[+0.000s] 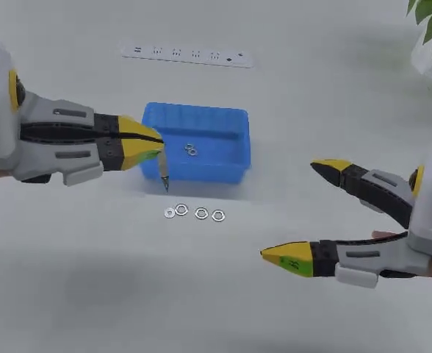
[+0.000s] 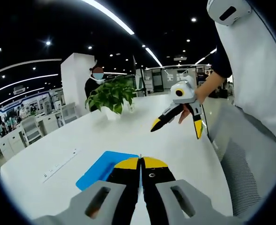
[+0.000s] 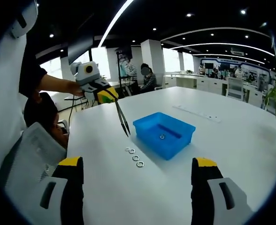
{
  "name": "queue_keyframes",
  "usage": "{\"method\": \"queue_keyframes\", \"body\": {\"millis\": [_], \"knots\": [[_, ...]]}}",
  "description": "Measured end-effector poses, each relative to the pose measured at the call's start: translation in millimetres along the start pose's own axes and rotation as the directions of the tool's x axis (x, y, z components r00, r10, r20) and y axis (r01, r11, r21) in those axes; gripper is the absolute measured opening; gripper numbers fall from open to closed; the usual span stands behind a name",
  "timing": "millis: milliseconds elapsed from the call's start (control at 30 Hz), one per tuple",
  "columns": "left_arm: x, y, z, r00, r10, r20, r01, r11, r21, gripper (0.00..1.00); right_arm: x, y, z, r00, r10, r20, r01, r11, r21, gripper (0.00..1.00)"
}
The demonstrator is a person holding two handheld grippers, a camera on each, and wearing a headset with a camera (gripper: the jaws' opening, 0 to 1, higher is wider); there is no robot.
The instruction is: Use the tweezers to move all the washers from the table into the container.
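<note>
I see the left claw [image 1: 153,143] clamped on the tweezers [image 1: 164,175], tips pointing down just off the front-left corner of the blue container [image 1: 201,118]. Can't tell if the tips touch the bench [image 1: 91,294]. Four washers [image 1: 201,213] lie in a row on the bench just in front of the container, and two more sit inside it. The right claw [image 1: 286,209] is wide open, well right of the row.

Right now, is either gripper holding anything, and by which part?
The left gripper is shut on the tweezers, pinching their upper end between its fingers; the tips hang free below. The right gripper is open and holds nothing.
</note>
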State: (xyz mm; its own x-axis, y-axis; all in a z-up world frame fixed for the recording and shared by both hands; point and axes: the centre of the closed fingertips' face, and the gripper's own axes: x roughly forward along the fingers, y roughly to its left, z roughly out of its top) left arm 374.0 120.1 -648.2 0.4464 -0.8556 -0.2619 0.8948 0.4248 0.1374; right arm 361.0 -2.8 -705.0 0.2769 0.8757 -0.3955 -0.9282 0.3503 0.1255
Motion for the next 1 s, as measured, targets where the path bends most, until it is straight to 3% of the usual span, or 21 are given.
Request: {"method": "queue_keyframes", "body": {"millis": [200,333,667,1000], "knots": [[3.0,-9.3,-7.7,0.9995,-0.03,-0.009,0.03,0.999,-0.024,0.04,0.3,9.0,-11.1,0.9987,0.037,-0.036,-0.038,0.999,-0.018,1.0],[1.6,-13.0,-15.9,0.999,-0.037,-0.025,0.036,0.999,-0.033,0.04,2.5,15.3,-18.9,0.9964,0.045,-0.071,-0.05,0.996,-0.07,1.0],[7.7,-12.5,-28.2,0.9981,-0.047,-0.041,0.045,0.997,-0.057,0.04,5.4,32.3,-31.4,0.9938,0.08,-0.077,-0.081,0.997,-0.017,1.0],[9.5,-13.1,-36.6,0.9981,-0.047,-0.04,0.044,0.996,-0.078,0.04,6.2,32.2,-35.8,0.9936,0.081,-0.079,-0.081,0.997,0.009,0.98]]}}
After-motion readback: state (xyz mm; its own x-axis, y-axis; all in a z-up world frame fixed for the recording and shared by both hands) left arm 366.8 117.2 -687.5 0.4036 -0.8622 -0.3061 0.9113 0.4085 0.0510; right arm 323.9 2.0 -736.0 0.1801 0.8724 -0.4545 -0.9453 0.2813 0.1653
